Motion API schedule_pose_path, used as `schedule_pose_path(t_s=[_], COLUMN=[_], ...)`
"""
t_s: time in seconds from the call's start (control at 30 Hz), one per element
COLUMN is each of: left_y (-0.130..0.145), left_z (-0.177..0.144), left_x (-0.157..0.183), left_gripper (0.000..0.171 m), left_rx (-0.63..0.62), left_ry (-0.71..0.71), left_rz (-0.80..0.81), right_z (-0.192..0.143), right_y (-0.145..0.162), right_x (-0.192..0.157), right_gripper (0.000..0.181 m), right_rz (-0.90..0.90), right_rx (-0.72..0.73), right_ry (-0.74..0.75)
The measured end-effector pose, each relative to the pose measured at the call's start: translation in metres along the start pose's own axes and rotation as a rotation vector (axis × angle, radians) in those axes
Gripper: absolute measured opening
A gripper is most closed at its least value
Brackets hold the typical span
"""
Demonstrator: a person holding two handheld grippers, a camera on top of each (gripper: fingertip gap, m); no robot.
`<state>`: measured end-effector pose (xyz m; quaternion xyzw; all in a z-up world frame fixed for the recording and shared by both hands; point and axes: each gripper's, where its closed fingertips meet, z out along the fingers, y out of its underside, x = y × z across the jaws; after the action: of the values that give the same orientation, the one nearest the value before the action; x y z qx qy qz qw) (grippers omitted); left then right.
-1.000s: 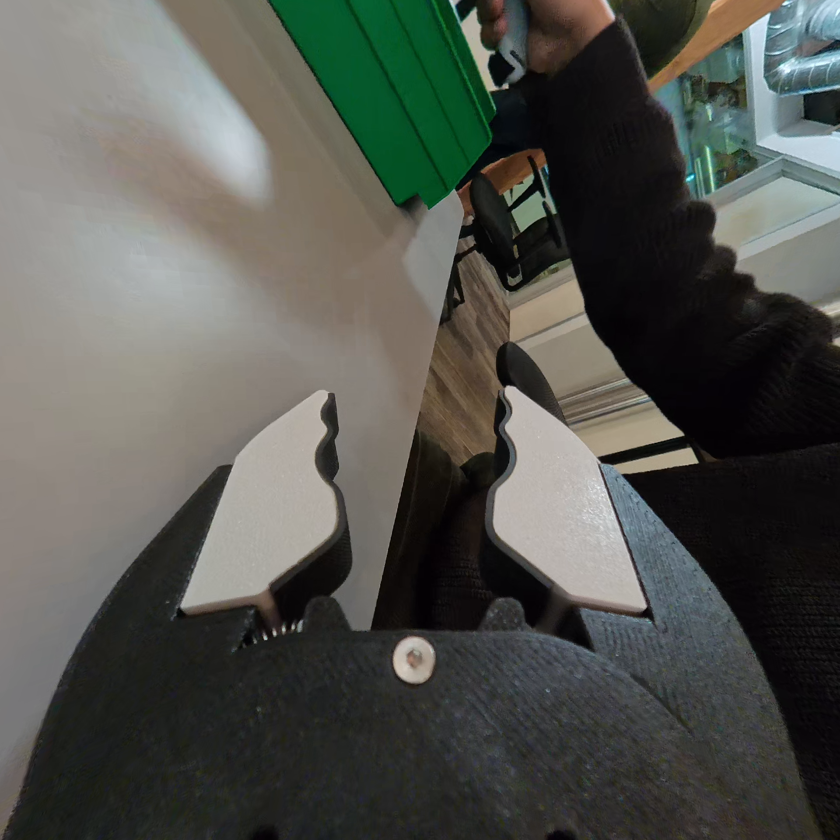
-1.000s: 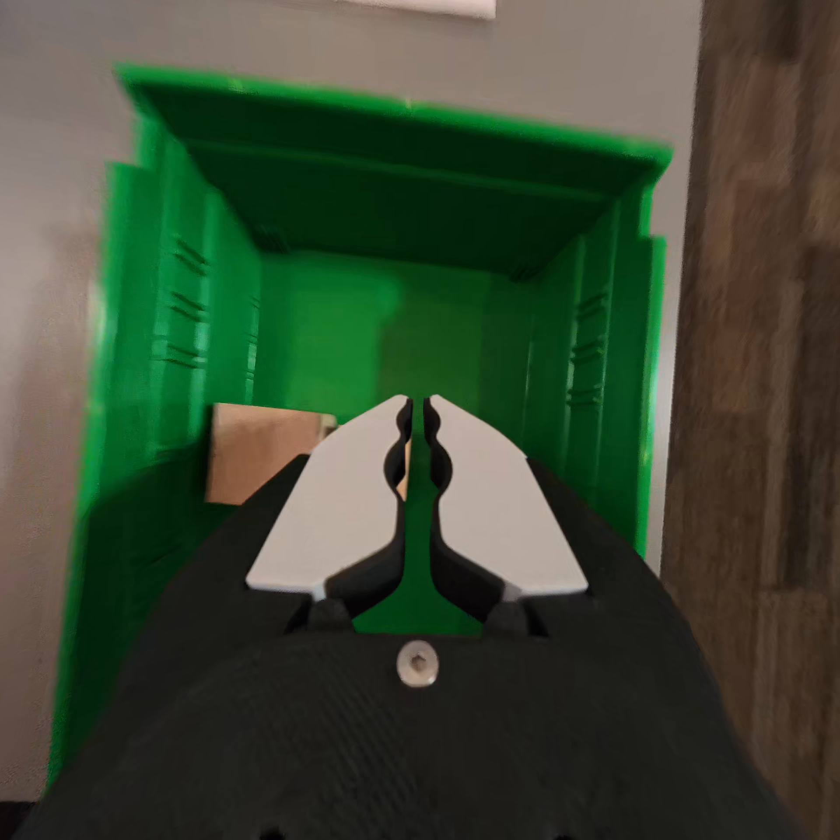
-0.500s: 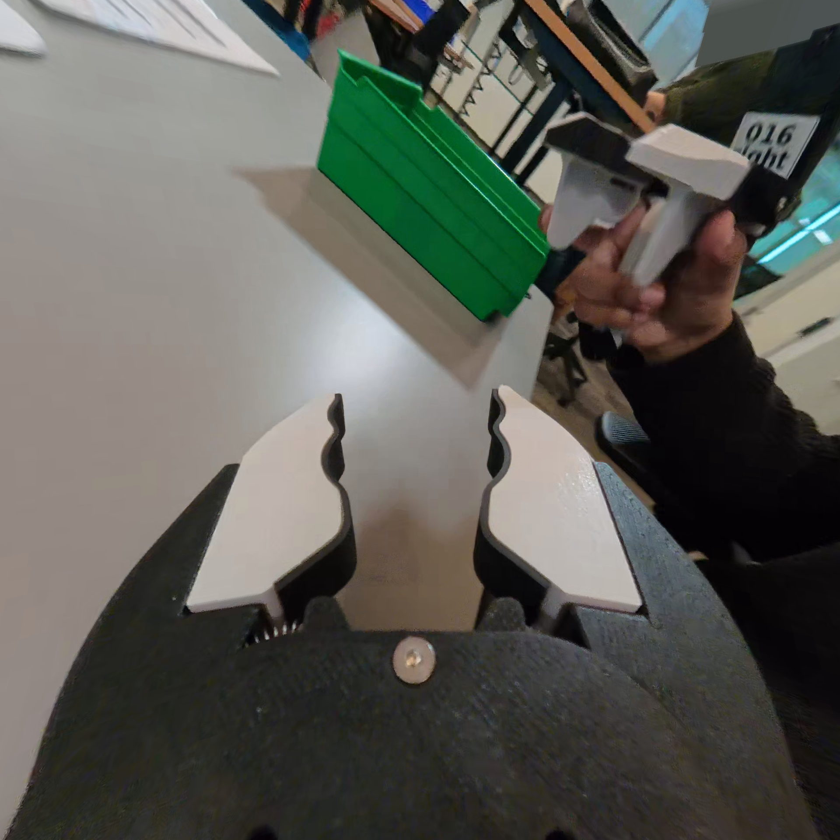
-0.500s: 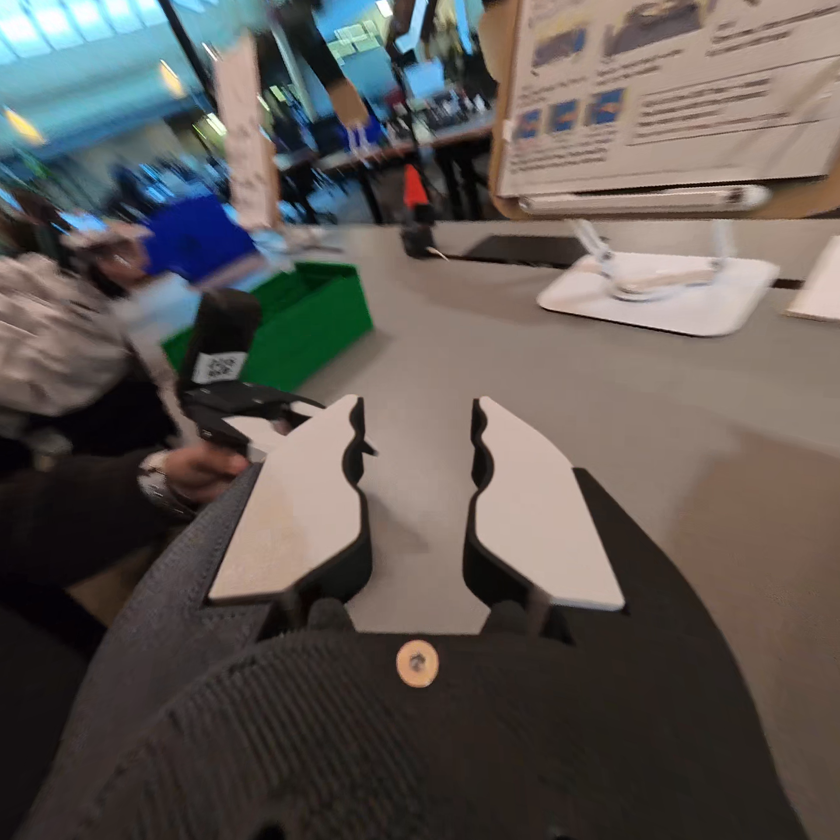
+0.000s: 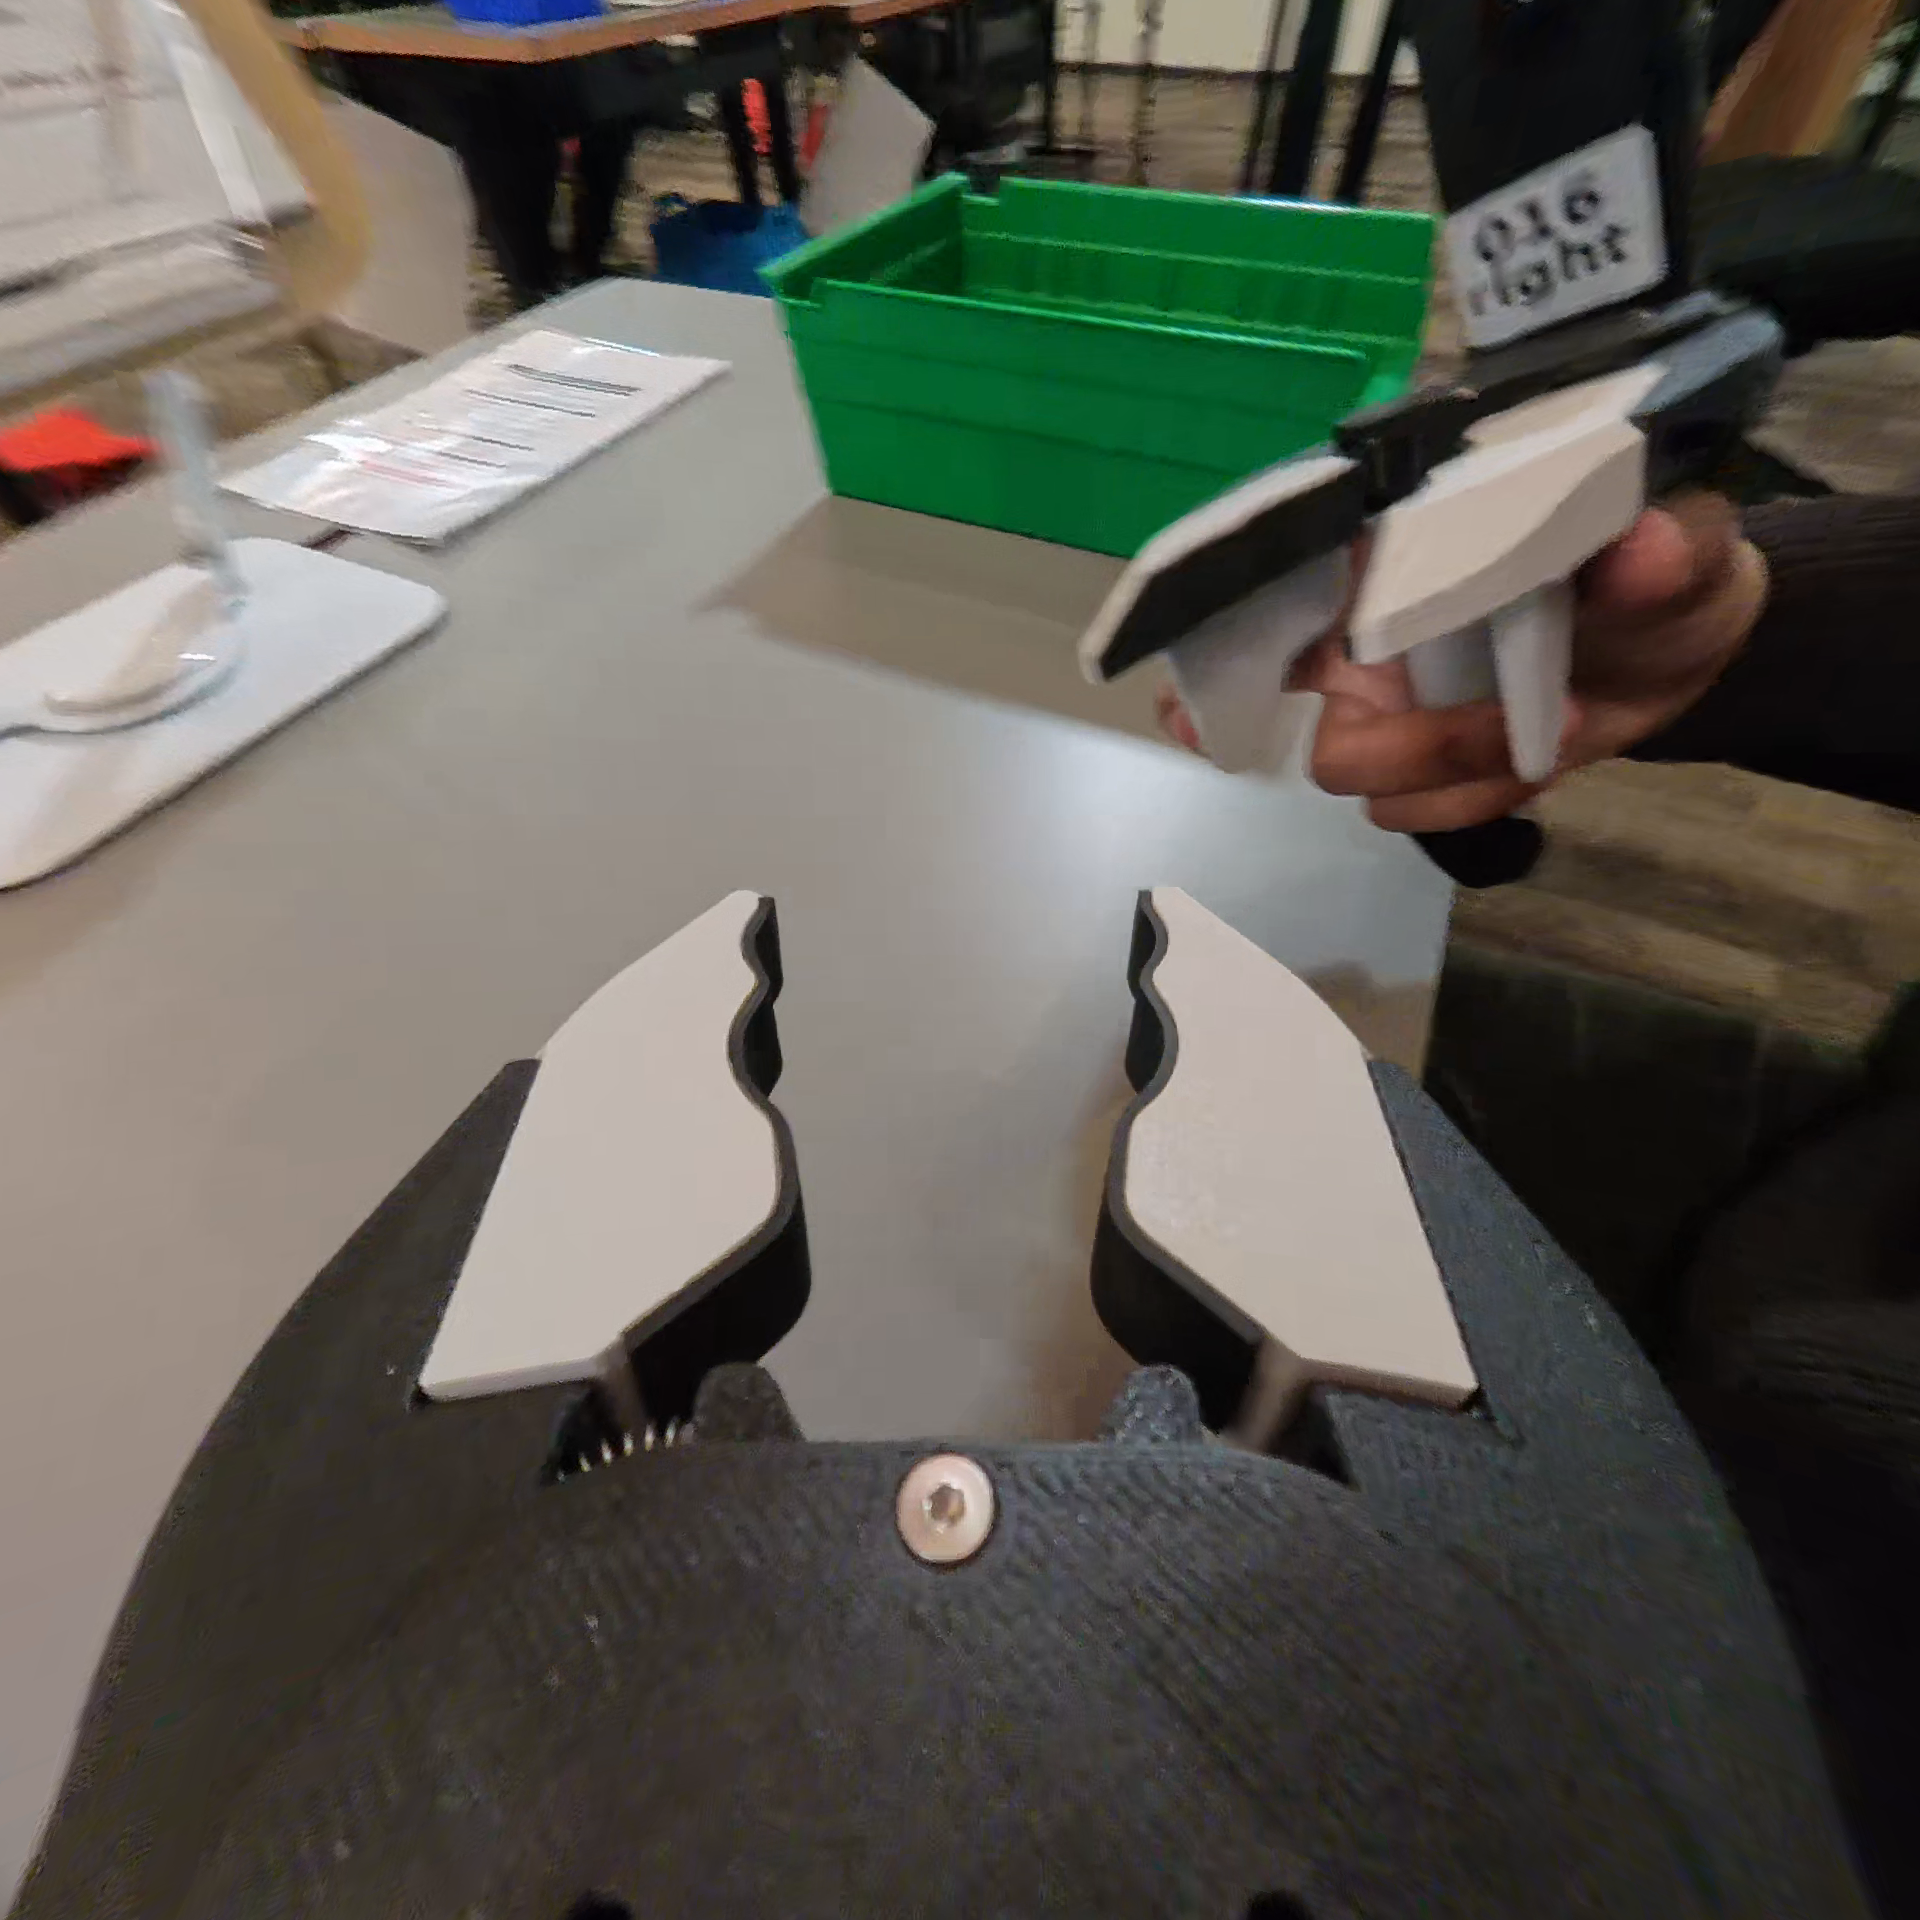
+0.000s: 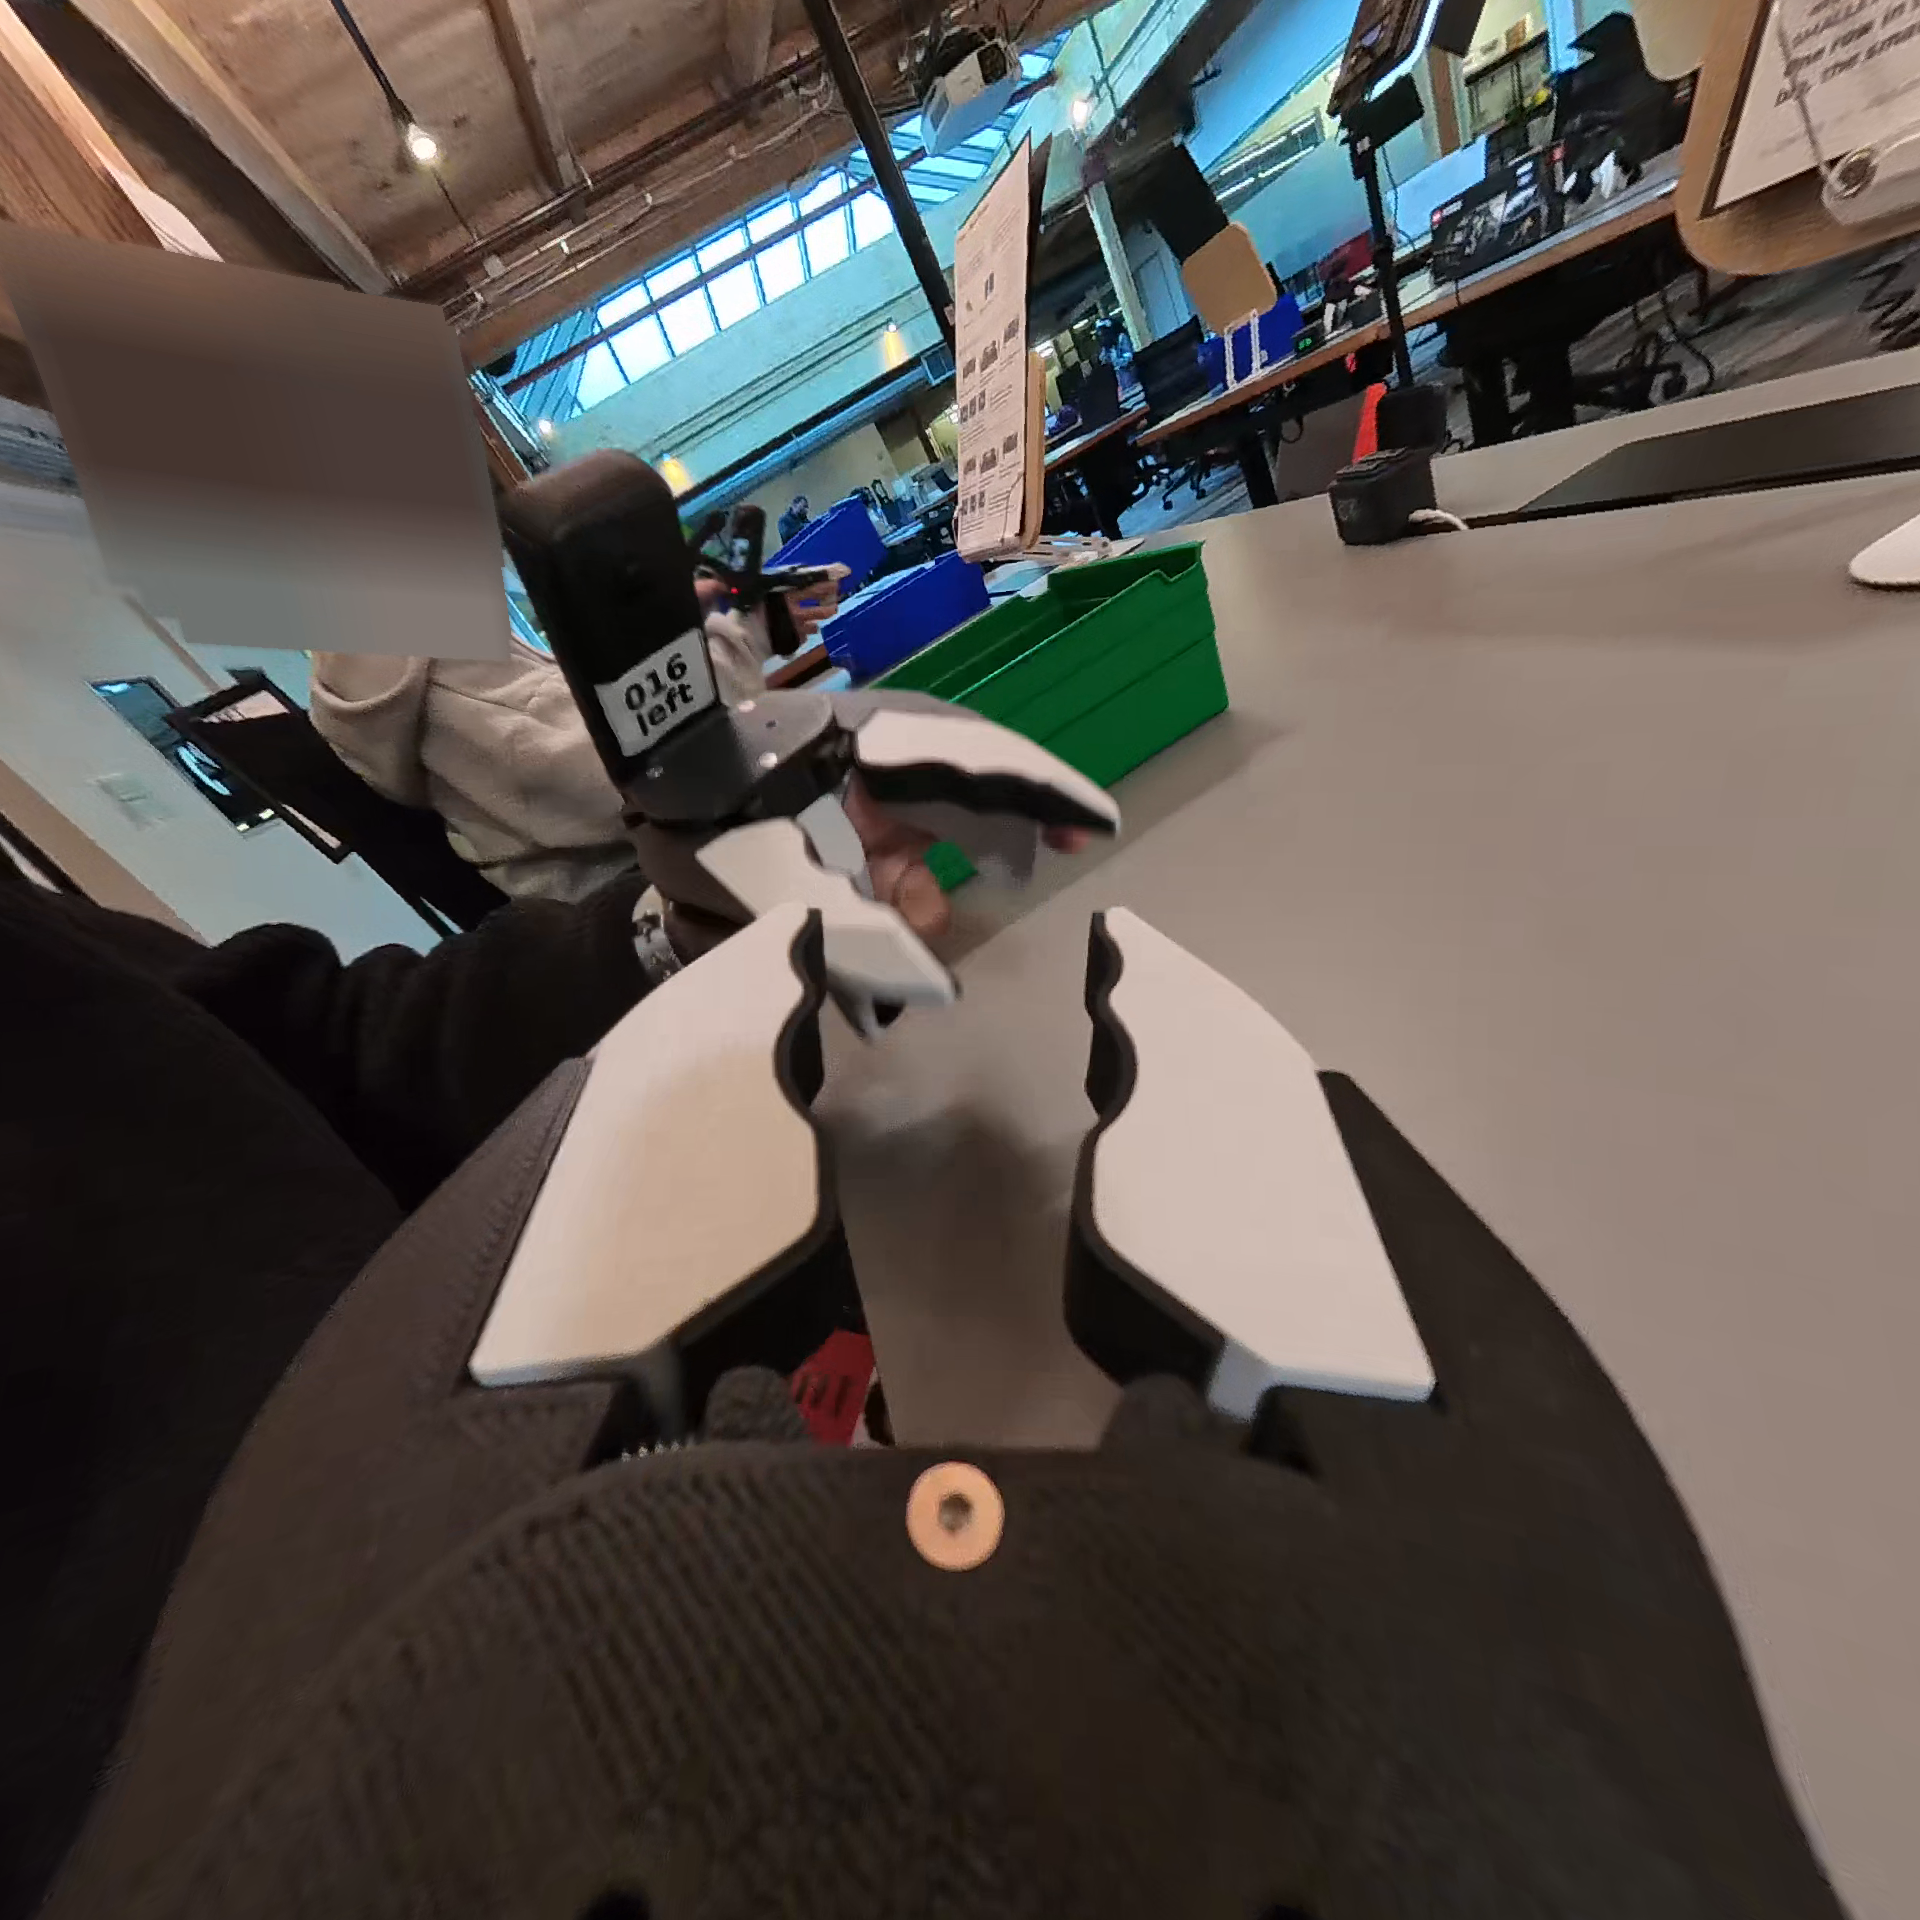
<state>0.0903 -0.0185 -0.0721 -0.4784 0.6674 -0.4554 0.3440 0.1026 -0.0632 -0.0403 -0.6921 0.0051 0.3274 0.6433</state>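
My left gripper (image 5: 951, 914) is open and empty, held low over the grey table (image 5: 727, 779) near its front right corner. It points at a green plastic bin (image 5: 1091, 395) standing farther back. My right gripper (image 6: 951, 925) is also open and empty, low over the same table. It shows in the left wrist view (image 5: 1236, 644) on the right, held by a hand in front of the bin. The left gripper shows in the right wrist view (image 6: 1018, 904), just ahead of my right fingers, with the green bin (image 6: 1091, 644) behind it. The inside of the bin is hidden.
A white stand base (image 5: 208, 665) and paper sheets (image 5: 478, 426) lie at the left of the table. A small black object (image 6: 1387, 499) sits at the far edge. Blue bins (image 6: 904, 613) and a seated person (image 6: 488, 748) are beyond the table. The table's right edge (image 5: 1439, 935) is close.
The right gripper was shut above the green bin looking down into it; it has pulled back, swung level and opened. The left gripper has swung round to face the bin, staying open.
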Motion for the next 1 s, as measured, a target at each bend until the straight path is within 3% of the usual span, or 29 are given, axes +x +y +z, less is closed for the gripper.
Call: schedule_pose_path(t_s=[0.1, 0.23, 0.33, 0.4, 0.43, 0.53, 0.63, 0.7, 0.87, 1.0], left_y=[-0.030, -0.068, -0.048, -0.005, 0.017, 0.056, 0.089, 0.111, 0.142, 0.152], left_z=[-0.047, -0.154, -0.220, -0.252, -0.259, -0.251, -0.248, -0.248, -0.243, -0.232], left_x=[-0.052, -0.136, -0.187, -0.223, -0.237, -0.258, -0.273, -0.281, -0.279, -0.270], left_gripper=[0.065, 0.059, 0.059, 0.057, 0.057, 0.048, 0.037, 0.040, 0.043, 0.046], left_rx=[0.074, 0.229, 0.191, 0.058, 0.004, -0.055, -0.205, -0.336, -0.520, -0.526], left_ry=[-0.197, -0.460, -0.621, -0.807, -0.852, -0.788, -0.778, -0.795, -0.774, -0.694], left_rz=[-0.047, -0.208, -0.380, -0.483, -0.542, -0.692, -0.713, -0.695, -0.601, -0.658], right_z=[-0.003, -0.005, -0.002, 0.002, 0.004, 0.011, 0.015, 0.015, 0.015, 0.017], right_y=[-0.003, -0.003, -0.001, 0.004, 0.007, 0.013, 0.013, 0.014, 0.015, 0.020], right_x=[0.000, 0.004, 0.003, 0.001, 0.001, 0.000, -0.001, 0.003, 0.013, 0.015], right_gripper=[0.046, 0.042, 0.041, 0.040, 0.040, 0.039, 0.038, 0.038, 0.036, 0.036], right_rz=[0.021, 0.018, 0.035, 0.033, 0.024, 0.024, 0.068, 0.057, 0.053, 0.051], right_rx=[0.018, 0.018, 0.013, -0.007, -0.022, -0.046, -0.036, -0.040, -0.047, -0.073], right_ry=[-0.005, 0.013, 0.004, 0.001, 0.001, -0.001, -0.015, 0.004, 0.031, 0.029])
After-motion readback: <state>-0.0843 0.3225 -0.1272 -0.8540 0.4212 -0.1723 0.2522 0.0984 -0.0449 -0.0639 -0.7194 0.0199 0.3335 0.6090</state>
